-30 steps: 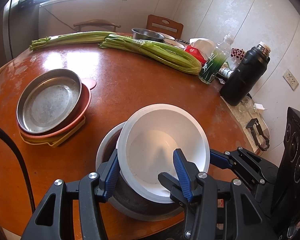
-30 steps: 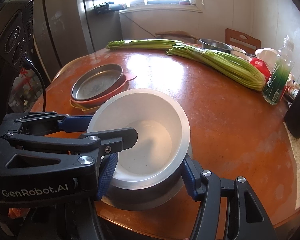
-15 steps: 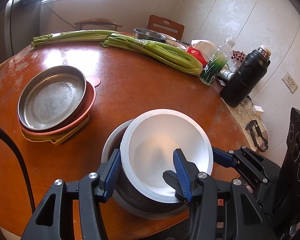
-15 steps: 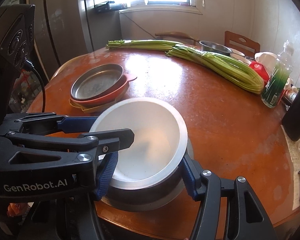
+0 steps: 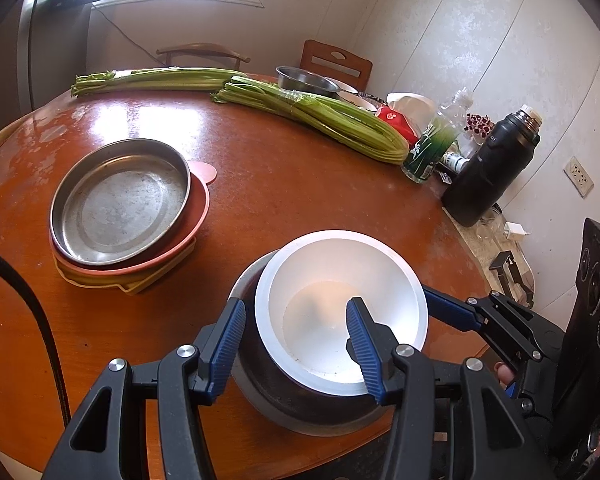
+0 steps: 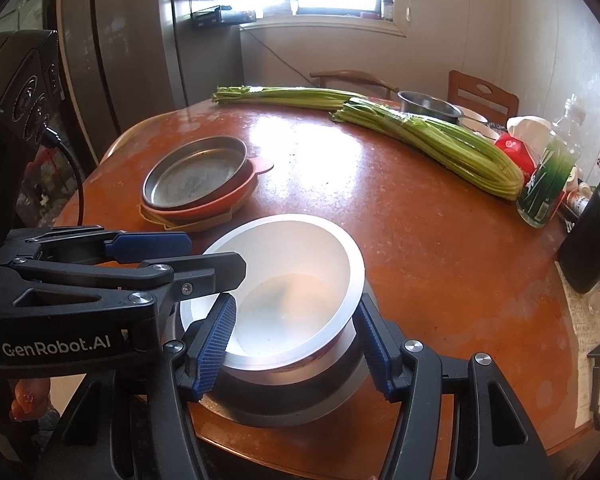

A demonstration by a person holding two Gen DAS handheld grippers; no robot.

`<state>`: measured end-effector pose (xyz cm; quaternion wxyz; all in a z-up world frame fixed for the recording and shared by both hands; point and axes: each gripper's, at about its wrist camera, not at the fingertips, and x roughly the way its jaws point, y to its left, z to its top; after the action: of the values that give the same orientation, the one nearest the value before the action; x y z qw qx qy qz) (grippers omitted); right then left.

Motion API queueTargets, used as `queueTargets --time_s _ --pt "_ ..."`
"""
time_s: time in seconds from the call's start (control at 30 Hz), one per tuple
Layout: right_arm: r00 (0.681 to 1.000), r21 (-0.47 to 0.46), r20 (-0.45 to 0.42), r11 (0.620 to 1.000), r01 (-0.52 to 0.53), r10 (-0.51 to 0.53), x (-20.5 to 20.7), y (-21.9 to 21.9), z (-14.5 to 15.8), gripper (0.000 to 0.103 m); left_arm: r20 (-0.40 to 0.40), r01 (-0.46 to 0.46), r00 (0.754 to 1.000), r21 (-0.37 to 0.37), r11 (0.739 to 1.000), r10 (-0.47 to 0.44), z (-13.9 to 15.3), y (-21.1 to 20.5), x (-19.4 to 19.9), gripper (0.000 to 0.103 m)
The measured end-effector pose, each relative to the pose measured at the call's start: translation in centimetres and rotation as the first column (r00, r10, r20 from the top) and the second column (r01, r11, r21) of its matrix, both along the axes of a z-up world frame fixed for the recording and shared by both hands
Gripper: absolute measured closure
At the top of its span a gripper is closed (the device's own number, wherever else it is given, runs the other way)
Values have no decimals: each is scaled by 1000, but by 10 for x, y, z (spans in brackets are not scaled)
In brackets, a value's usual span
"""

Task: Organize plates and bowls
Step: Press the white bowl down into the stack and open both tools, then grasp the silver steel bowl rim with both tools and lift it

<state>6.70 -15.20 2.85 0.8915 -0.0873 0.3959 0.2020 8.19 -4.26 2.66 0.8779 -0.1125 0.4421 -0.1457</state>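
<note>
A white bowl [image 5: 340, 280] [image 6: 300, 248] sits tilted inside a steel bowl [image 5: 260, 384] [image 6: 280, 412] close to the table's near edge. My left gripper [image 5: 294, 346] is shut on the bowls' left walls, with one finger inside the white bowl and the other outside the steel one. From the other side, my right gripper [image 6: 294, 346] clamps them the same way. Whether the steel bowl rests on the table I cannot tell. To the left, a steel pan [image 5: 120, 204] [image 6: 196, 176] tops a pink plate [image 5: 198, 216] and a yellow one [image 5: 140, 286].
Two celery bundles [image 5: 320, 120] lie across the far side of the round table [image 5: 280, 200]. A steel bowl [image 5: 306, 78], a green bottle [image 5: 432, 148] and a black flask [image 5: 488, 168] stand at the back right. A black cable [image 5: 20, 300] hangs at left.
Both grippers keep the same hold on the nested bowls. The table and its things have shifted slightly down in both views, and the bowls stay fixed between the jaws.
</note>
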Motion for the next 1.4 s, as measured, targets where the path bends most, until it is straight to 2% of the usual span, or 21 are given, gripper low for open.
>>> queueTargets --time_s 0.53,0.8,1.13,1.4 --pt "999 18 33 999 29 -29 1 -10 11 40 27 -37 999 -19 999 38 9 17 -4 51" --pt "997 31 28 997 66 -67 4 -23 11 40 12 -57 998 -15 998 57 3 23 -2 50" --pt "992 75 -45 990 117 -114 10 -43 -9 40 -25 -62 998 13 998 62 -13 18 3 51" --pt "984 108 -116 983 147 -134 15 -46 -24 39 -50 -59 997 -4 998 59 -21 19 7 50"
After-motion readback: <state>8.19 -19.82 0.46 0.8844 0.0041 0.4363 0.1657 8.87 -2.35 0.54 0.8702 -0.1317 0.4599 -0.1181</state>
